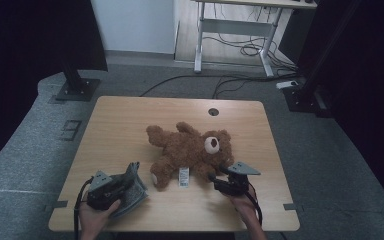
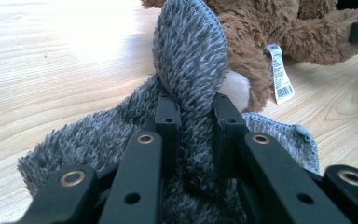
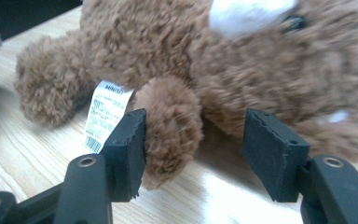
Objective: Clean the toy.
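Tongs: left (image 2: pixel 193 114) clamps one grey cloth (image 2: pixel 186 51) — right (image 3: pixel 193 154) agape | one teddy bear (image 1: pixel 192 147)

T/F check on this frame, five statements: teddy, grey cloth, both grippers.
1. The left gripper is shut on the grey fuzzy cloth. True.
2. The right gripper is clamped tight on the teddy bear's head. False: its fingers stand apart around a brown paw, one finger at the paw and the other clear of it.
3. The brown teddy bear lies on the wooden table. True.
4. The teddy bear has no label. False: a white printed tag hangs from it.
5. The grey fuzzy cloth is draped over the teddy bear's face. False: it lies at the left gripper, beside the bear's foot.
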`<action>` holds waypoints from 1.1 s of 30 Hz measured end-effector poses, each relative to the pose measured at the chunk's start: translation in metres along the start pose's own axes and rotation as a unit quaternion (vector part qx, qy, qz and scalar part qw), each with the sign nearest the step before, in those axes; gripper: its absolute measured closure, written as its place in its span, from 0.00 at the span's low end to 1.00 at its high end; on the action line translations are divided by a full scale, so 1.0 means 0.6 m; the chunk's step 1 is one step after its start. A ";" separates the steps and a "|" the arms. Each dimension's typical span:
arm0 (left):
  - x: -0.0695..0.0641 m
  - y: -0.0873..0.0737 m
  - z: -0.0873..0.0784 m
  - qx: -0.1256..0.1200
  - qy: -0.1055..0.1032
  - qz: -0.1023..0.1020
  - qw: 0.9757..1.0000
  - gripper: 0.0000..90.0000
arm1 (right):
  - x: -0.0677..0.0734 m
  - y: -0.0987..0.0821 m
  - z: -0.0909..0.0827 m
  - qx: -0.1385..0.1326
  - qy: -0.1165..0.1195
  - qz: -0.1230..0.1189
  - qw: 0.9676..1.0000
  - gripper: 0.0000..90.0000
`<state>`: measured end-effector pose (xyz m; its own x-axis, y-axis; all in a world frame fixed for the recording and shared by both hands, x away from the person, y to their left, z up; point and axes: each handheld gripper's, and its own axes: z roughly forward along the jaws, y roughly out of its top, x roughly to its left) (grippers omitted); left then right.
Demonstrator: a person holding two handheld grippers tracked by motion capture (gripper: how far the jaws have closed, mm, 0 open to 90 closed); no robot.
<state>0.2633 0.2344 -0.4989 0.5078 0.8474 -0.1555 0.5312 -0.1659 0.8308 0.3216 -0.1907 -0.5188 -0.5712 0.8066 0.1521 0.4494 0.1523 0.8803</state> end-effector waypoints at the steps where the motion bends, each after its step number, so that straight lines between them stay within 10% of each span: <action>1: 0.000 0.000 0.000 0.000 0.000 0.000 1.000 0.84 | -0.004 0.001 -0.005 -0.004 -0.001 0.004 1.000 0.45; 20: -0.009 -0.002 0.012 0.012 -0.006 0.007 1.000 0.84 | -0.078 -0.003 0.003 0.003 -0.090 0.019 0.996 0.36; 33: -0.014 -0.003 0.020 0.018 -0.009 0.010 1.000 0.84 | -0.110 -0.003 0.039 0.010 -0.054 0.053 0.997 0.35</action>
<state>0.2661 0.2217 -0.5055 0.5305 0.8346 -0.1481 0.5441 -0.2013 0.8145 0.3743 -0.2307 -0.5411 -0.4437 0.8752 0.1928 0.5173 0.0745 0.8525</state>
